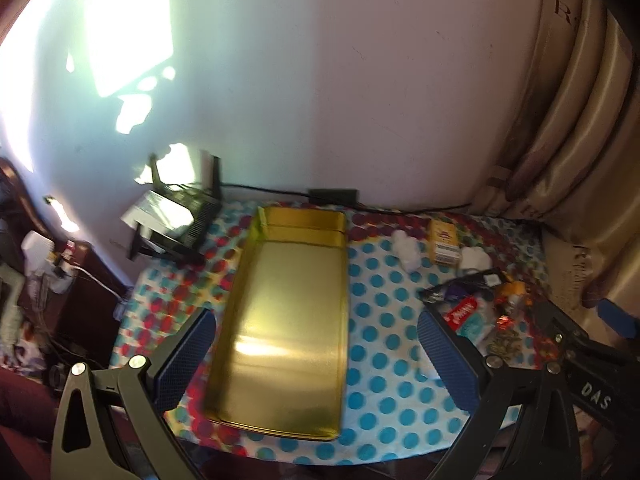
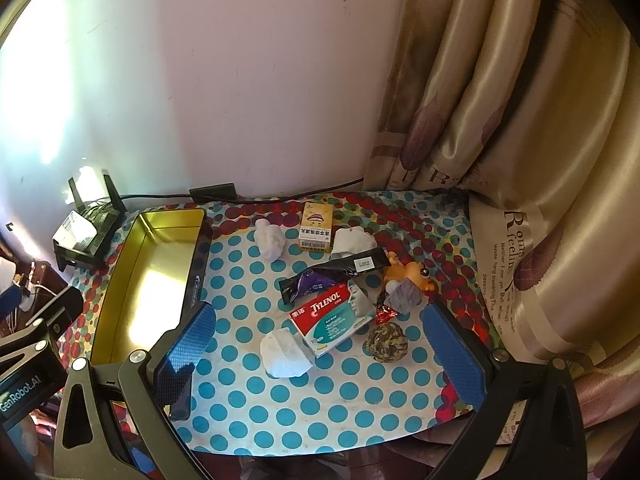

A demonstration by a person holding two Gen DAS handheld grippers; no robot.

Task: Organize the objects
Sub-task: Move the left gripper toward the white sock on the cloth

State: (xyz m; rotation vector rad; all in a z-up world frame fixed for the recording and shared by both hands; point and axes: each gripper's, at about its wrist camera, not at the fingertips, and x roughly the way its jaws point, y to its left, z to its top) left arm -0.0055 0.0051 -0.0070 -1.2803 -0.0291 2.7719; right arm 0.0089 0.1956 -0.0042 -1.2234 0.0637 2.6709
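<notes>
On the bench (image 2: pixel 320 420): a tray (image 2: pixel 152 276) at the left, a router (image 2: pixel 86 236) behind it by the wall. To the right, a heap of small things. At the back, a small box (image 2: pixel 316 226) between two lumps. In the middle, a medicine box (image 2: pixel 334 320) under a long packet (image 2: pixel 332 276). Beside it on the right, a ball (image 2: pixel 386 343). Farther right, a curtain (image 2: pixel 520 160).
</notes>
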